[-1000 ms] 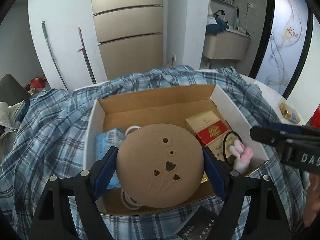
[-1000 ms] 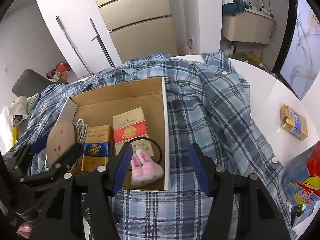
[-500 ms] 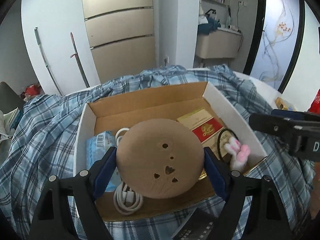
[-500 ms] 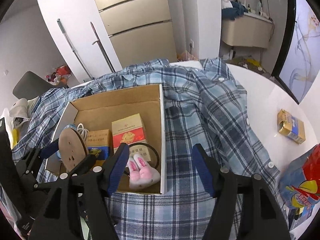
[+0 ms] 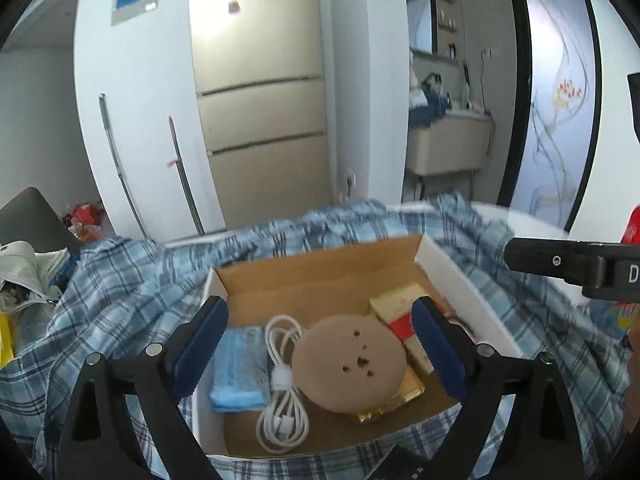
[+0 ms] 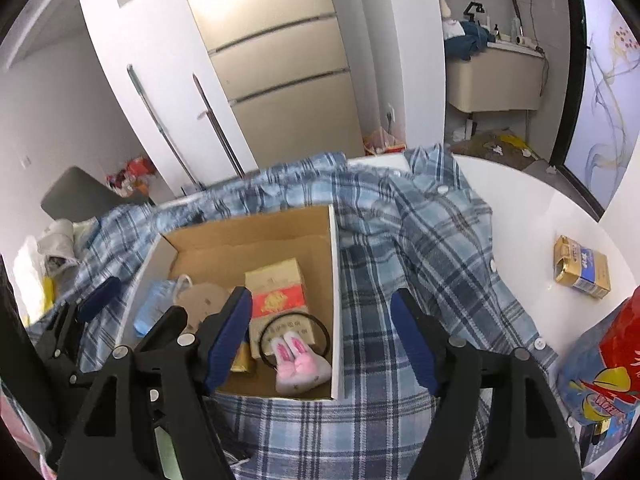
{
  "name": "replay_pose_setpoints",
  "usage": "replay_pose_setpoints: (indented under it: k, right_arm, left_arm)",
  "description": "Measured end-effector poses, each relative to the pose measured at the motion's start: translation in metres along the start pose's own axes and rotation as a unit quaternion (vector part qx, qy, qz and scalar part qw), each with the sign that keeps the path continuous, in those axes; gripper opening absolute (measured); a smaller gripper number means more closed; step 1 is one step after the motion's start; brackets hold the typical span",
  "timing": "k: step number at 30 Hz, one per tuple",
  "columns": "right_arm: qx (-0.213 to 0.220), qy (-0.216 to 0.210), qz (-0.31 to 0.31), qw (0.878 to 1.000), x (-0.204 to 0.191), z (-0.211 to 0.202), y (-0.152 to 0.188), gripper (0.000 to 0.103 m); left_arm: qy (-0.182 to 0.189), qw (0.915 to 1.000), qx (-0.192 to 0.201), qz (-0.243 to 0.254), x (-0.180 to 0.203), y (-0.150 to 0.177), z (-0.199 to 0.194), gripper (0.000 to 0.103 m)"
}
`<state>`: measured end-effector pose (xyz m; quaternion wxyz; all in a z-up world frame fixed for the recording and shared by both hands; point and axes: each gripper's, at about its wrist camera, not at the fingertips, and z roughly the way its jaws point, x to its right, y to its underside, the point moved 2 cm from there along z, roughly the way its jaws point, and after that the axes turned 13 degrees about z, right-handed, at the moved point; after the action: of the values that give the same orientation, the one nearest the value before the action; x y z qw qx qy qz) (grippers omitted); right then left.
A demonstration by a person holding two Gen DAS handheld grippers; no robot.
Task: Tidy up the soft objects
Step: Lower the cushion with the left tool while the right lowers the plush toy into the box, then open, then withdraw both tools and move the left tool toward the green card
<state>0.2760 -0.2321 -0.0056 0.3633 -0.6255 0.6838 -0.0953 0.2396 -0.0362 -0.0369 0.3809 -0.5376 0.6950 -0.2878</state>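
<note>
My left tool [image 5: 320,354] hangs over the near edge of the cardboard box [image 5: 460,276], tilted down & fwd. Its jaws are opening, spread wide, and nothing is pinched: the blue pads [image 5: 200,346] stand clear either side of the box contents below.

Box sits on a blue plaid shirt [image 5: 120,280] spread over the white counter [image 6: 540,208]. Inside, left to right in the left wrist view: a blue tissue pack [image 5: 238,372] flat on the floor of the box, a coiled white cable [image 5: 282,376] just beside it, then the round tan pad [image 5: 348,362] w/ small cut-out holes, lying tilted on top of a gold packet [image 5: 390,404] and touching the cable. Behind it to the right, a gold-and-red carton [image 5: 396,312].

My right tool [image 6: 322,338] is right of the left one, pitched down more steeply over the box's right wall. Jaws opening, about halfway spread, nothing between the pads; left finger over the box interior, right finger over the shirt.

In the right wrist view, near-right corner of the box: pink-and-white bunny plush [image 6: 298,364] w/ a black hair band [image 6: 296,330] ringed around its ears, on a tan box.

Farther right on bare counter: a gold-blue packet [image 6: 582,266], well apart from the box, and a red-blue snack bag [image 6: 600,368] at the edge.
</note>
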Motion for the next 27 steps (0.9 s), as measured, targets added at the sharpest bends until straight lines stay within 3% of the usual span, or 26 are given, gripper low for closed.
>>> replay_pose_setpoints:
  k: [2,6,15,22,27]
  right_arm:
    - [0.016,-0.01,-0.005,1.0,-0.004,-0.012,-0.005,0.072]
    - [0.073,-0.028,-0.021,0.997,-0.016,-0.047,-0.012,0.088]
    - [0.154,-0.061,-0.061,0.984,-0.041,-0.12,-0.015,0.095]
    - [0.197,-0.086,-0.077,0.974,-0.042,-0.149,0.01,0.101]
    - [0.203,-0.089,-0.099,0.97,-0.039,-0.153,0.03,0.101]
  left_arm:
    - [-0.004,0.9998,0.017,-0.009,-0.003,-0.003,-0.009,0.103]
    - [-0.004,0.998,0.053,-0.035,-0.012,-0.02,-0.039,0.103]
    - [-0.021,0.9953,0.093,-0.016,-0.02,-0.041,-0.12,0.103]
    - [-0.016,0.996,0.088,-0.007,-0.023,-0.02,-0.168,0.103]
    - [-0.001,0.9959,0.09,-0.003,-0.023,0.01,-0.185,0.103]
